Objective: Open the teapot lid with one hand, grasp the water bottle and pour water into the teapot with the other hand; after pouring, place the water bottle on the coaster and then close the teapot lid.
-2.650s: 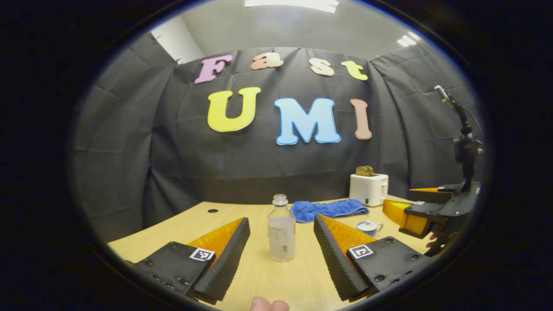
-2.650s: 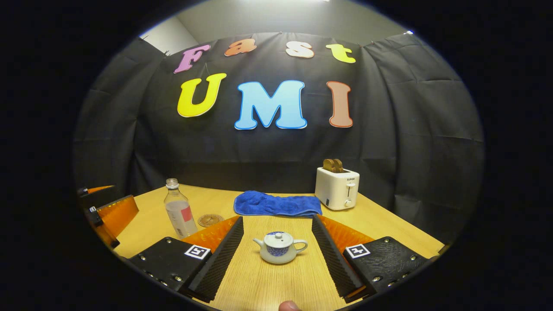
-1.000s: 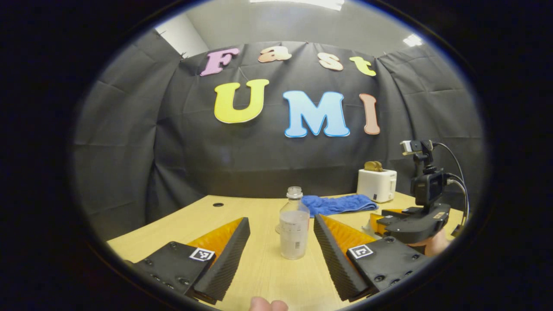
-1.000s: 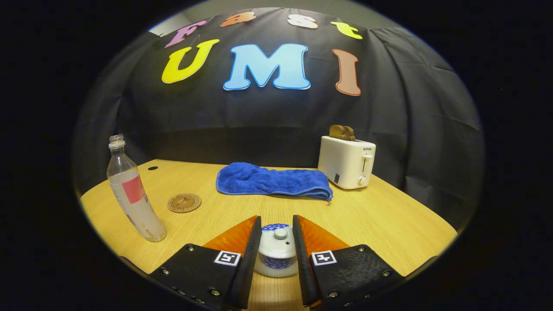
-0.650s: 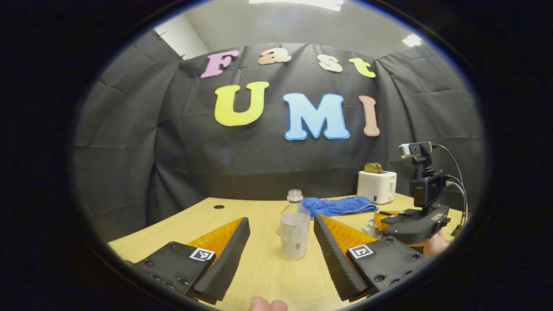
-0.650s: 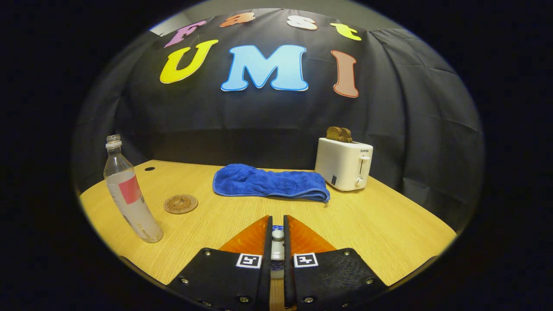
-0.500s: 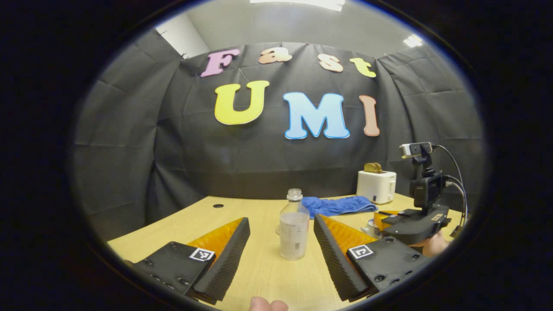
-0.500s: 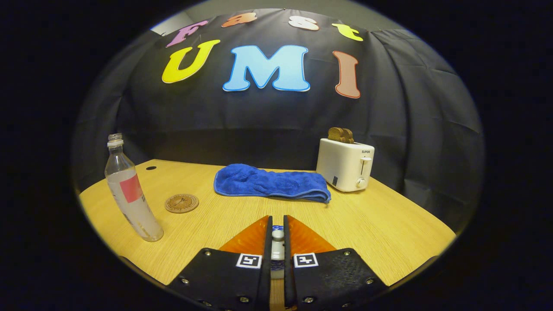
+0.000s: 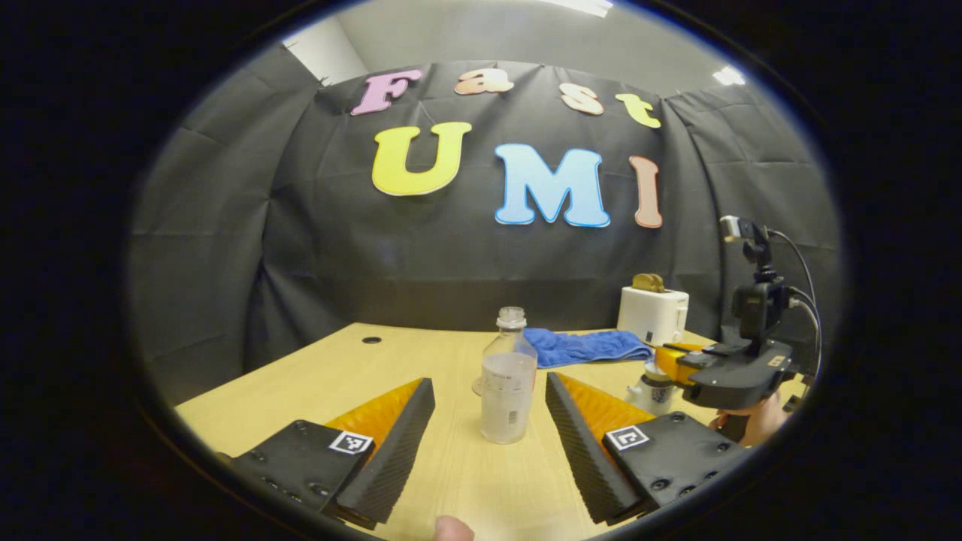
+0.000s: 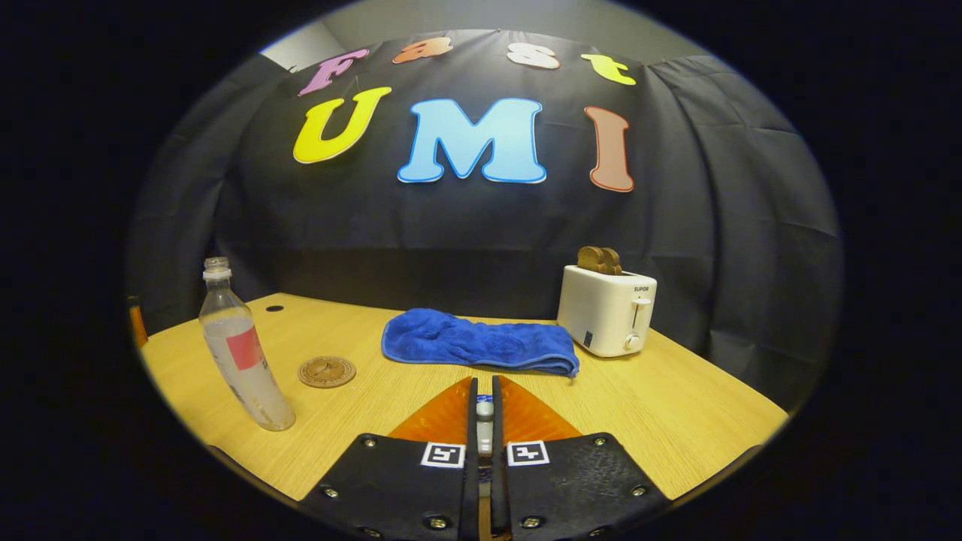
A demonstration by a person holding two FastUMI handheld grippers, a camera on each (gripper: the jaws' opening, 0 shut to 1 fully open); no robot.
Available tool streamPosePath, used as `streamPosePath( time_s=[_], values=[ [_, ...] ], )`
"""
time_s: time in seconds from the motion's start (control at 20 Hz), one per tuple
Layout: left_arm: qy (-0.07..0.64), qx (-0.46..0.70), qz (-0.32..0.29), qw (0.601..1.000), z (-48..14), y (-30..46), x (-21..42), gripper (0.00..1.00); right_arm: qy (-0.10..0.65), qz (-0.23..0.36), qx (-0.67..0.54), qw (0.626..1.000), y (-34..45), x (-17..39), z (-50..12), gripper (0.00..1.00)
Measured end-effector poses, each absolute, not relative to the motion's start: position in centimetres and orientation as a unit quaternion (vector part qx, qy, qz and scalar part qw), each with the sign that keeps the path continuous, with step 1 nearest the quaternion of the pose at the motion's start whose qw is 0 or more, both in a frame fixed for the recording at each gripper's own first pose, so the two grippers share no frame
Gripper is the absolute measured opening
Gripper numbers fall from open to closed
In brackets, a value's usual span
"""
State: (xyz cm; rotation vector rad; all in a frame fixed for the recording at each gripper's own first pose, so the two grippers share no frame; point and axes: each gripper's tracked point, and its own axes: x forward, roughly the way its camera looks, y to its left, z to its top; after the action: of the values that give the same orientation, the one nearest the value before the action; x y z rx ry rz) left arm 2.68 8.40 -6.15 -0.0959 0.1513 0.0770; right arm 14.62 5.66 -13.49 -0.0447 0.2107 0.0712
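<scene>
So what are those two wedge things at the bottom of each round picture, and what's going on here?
They are the two fingers of a hand-held gripper, a pinching tool that a person carries, one in each hand. A small camera rides on each tool, so each picture looks out along its own fingers.

In the left gripper view, the left hand-held gripper is open, with the clear plastic water bottle standing ahead between its fingers.

In the right gripper view, the right hand-held gripper pinches the small white teapot lid by its knob.

On the light wooden table lie a round brown coaster, a folded blue towel and a white toaster.
</scene>
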Motion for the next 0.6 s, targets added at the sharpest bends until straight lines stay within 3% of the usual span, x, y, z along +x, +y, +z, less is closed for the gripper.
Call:
streamPosePath(
  time_s=[0.6],
  values=[
    [0.147,-0.059,0.011,0.987,-12.6,6.5,8.8,1.0,0.098,0.059,-0.015,0.993,4.6,10.7,-11.3,0.06]
  ],
)
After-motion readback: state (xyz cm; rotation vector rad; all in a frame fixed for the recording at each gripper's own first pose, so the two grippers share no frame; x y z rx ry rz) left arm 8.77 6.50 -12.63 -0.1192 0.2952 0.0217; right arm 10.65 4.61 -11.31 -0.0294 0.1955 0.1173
